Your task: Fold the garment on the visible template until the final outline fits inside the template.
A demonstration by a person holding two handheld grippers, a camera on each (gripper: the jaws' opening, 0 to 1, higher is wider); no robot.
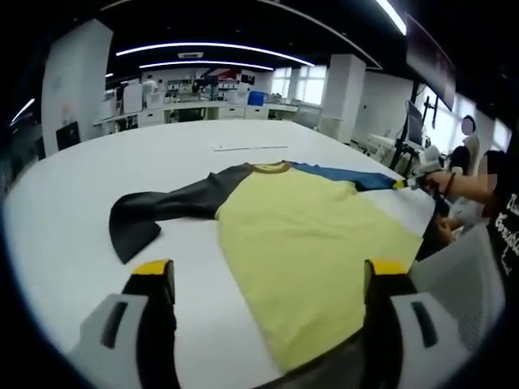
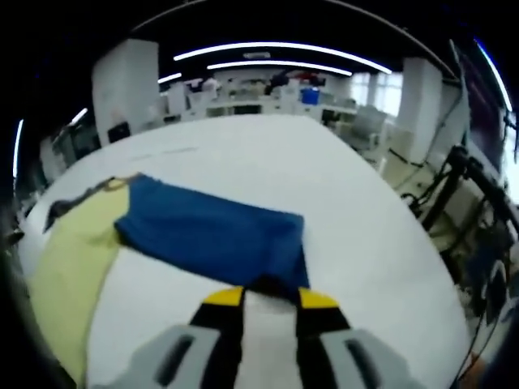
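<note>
A garment with a yellow body (image 1: 300,235), a dark grey sleeve (image 1: 162,211) and a blue sleeve (image 1: 345,175) lies spread flat on the white table (image 1: 73,235). My left gripper (image 1: 269,271) hovers open just short of the hem, its yellow-tipped jaws wide apart. In the right gripper view the blue sleeve (image 2: 215,231) stretches away from my right gripper (image 2: 271,297), whose jaws stand close together with the cuff pinched between their tips. From the left gripper view, that right gripper (image 1: 403,185) sits at the sleeve's end, held by a person's hand (image 1: 444,183).
A thin pale strip (image 1: 247,147) lies on the table beyond the collar. The table's edge runs close on the right, where a person (image 1: 486,211) stands. Desks, pillars and office equipment (image 1: 219,101) fill the background. Cables and stands (image 2: 462,194) sit past the table's right edge.
</note>
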